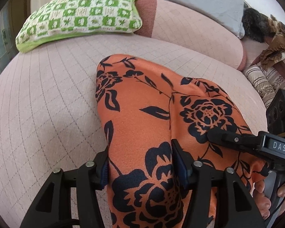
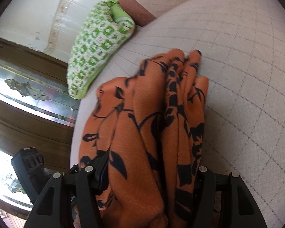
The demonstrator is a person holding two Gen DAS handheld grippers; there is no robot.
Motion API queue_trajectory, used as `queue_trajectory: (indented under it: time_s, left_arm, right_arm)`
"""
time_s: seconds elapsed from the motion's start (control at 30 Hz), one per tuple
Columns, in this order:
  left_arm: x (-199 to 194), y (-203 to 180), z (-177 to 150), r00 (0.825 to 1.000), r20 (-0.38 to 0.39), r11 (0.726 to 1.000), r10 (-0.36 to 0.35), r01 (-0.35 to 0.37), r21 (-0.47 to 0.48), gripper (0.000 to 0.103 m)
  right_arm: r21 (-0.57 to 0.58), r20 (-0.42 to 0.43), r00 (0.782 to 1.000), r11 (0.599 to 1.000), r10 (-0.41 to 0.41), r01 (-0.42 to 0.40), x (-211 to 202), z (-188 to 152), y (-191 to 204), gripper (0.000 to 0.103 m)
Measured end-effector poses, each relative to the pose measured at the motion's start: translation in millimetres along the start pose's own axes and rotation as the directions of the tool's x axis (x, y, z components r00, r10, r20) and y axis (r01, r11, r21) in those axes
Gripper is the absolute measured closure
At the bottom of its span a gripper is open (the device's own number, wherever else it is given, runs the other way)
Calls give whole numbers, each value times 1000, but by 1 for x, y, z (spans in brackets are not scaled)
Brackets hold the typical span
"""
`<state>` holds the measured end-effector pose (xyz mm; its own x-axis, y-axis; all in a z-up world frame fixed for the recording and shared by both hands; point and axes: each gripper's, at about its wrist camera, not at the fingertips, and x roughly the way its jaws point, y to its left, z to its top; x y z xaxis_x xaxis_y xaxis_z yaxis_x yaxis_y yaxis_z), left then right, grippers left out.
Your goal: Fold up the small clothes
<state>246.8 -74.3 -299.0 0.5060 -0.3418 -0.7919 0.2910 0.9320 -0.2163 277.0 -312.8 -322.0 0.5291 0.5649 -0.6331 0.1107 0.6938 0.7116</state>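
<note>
Garment: an orange cloth with a black flower-and-leaf print (image 1: 142,114), bunched in long folds on the pale pink quilted bed cover (image 1: 47,104); in the left wrist view it runs from the centre down to 6 o'clock, in the right wrist view (image 2: 142,133) from the centre to the lower edge.
Left tool: the left tool (image 1: 140,163) stands part spread with a fold of the orange cloth filling the gap between its blue-padded fingers (image 1: 177,163); whether the pads press the cloth cannot be told.
Right tool: the right tool (image 2: 150,172) has the gathered cloth heaped between and over its black fingers; the right finger is mostly hidden under fabric, so grip or loose drape cannot be told. In the left wrist view its black finger (image 1: 229,138) comes in from 3 o'clock and lies on the cloth, with "DAS" on its body.
Hand: a person's fingers (image 1: 262,199) show at 4 o'clock in the left wrist view, touching the cloth's edge under the right tool.
Cushion: a green and white patterned cushion (image 1: 81,13) lies at 11 o'clock, well apart from the cloth.
Bolster: a pink bolster with a rust-brown end (image 1: 190,30) lies at 1 o'clock, beside the cushion.
Pillow: a grey pillow (image 1: 205,1) rests behind the bolster.
Blanket: a dark and tan furry blanket (image 1: 266,30) hangs at 2 o'clock.
Door: a brown door with patterned glass (image 2: 28,95) fills 9 o'clock in the right wrist view.
</note>
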Motion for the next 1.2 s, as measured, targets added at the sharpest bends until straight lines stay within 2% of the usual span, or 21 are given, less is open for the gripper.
queue_trajectory:
  time_s: [0.17, 0.37, 0.47, 0.57, 0.7, 0.8, 0.9, 0.93, 1.0, 1.07, 1.13, 1.17, 1.2]
  left_arm:
    - [1, 7, 0, 1000, -9, 1000, -7, 7, -16, 32]
    - [-13, 7, 0, 1000, 13, 1000, 9, -9, 24, 31]
    - [-25, 12, 0, 999, 39, 1000, 6, -7, 27, 32]
    - [-37, 19, -1, 998, 66, 1000, 8, -9, 12, 32]
    - [-42, 24, -3, 997, 76, 1000, 17, -17, -4, 32]
    - [-44, 20, -5, 995, 89, 999, 44, -46, 17, 32]
    - [-47, 16, -5, 993, 101, 997, 68, -72, 35, 32]
    - [-46, 15, -5, 992, 104, 996, 75, -79, 39, 32]
    - [-44, 15, -4, 991, 105, 995, 85, -91, 49, 32]
    - [-42, 14, -5, 990, 104, 992, 99, -106, 62, 32]
    - [-41, 13, -6, 989, 100, 991, 107, -114, 69, 31]
    - [-39, 14, -6, 990, 93, 991, 107, -113, 71, 29]
    - [-36, 14, -5, 991, 84, 991, 103, -109, 72, 26]
  right_arm:
    - [33, -26, 1000, 999, -5, 6, 6, -1, -10, 38]
    - [6, -34, 998, 999, -48, 48, -4, 1, -9, 33]
    - [-53, 37, 995, 994, -91, 93, -23, 3, 0, 33]
    - [-99, 139, 982, 985, -125, 140, -45, 2, 6, 33]
    - [-120, 295, 941, 970, -169, 212, -73, -1, 14, 33]
    - [-87, 383, 915, 981, -128, 173, -90, 0, 11, 33]
    - [-141, 415, 908, 982, -53, 122, -93, -4, 23, 35]
    - [-175, 409, 912, 980, -11, 90, -92, -6, 30, 38]
    - [-230, 381, 924, 971, 29, 64, -84, -8, 41, 50]
    - [-229, 325, 946, 969, -10, 89, -68, -8, 41, 51]
    - [-163, 235, 970, 981, -63, 103, -47, -5, 29, 51]
    - [-127, 166, 982, 985, -95, 117, -33, -2, 20, 50]
    - [-93, 103, 983, 982, -153, 163, -20, 1, 9, 53]
